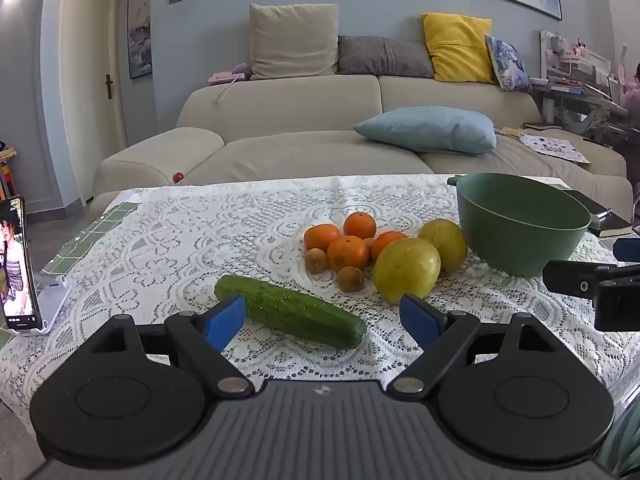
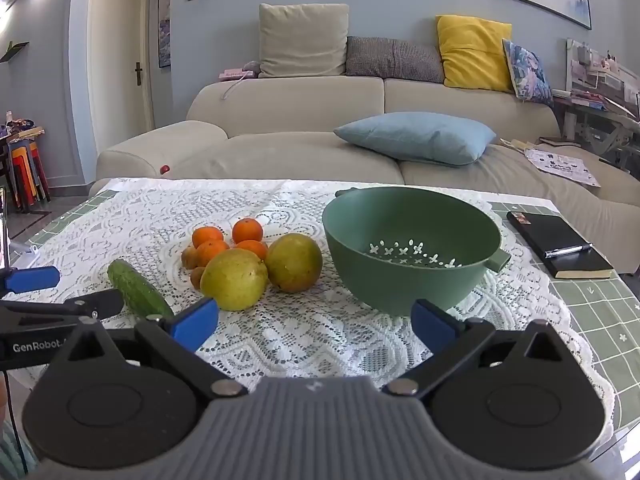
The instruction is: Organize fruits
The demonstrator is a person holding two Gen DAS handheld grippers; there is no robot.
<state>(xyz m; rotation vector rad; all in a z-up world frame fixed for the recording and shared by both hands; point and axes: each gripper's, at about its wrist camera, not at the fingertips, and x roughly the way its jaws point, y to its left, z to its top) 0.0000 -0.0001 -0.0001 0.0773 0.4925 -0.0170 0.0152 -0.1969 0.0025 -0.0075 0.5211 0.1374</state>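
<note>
Left wrist view: the left gripper [image 1: 322, 316] gapes wide and empty over the lace cloth [image 1: 168, 240], a cucumber [image 1: 290, 310] just ahead, oranges [image 1: 347, 252] and two yellow-green fruits [image 1: 406, 270] heaped beside an empty green colander [image 1: 520, 232], a phone [image 1: 16, 264] propped left. Right wrist view: the right gripper [image 2: 316, 320] is equally wide and empty; "GenRobot" marks the other tool, and a notebook [image 2: 560, 244], perhaps with a pen, lies right of the colander [image 2: 412, 248].

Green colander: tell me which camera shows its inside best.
The right wrist view. There the green colander sits nearly centred and you look down past its rim to the flower-shaped drain holes in its bottom; it is empty. The left wrist view catches it at the right, side-on, mostly outer wall and no holes.
</note>
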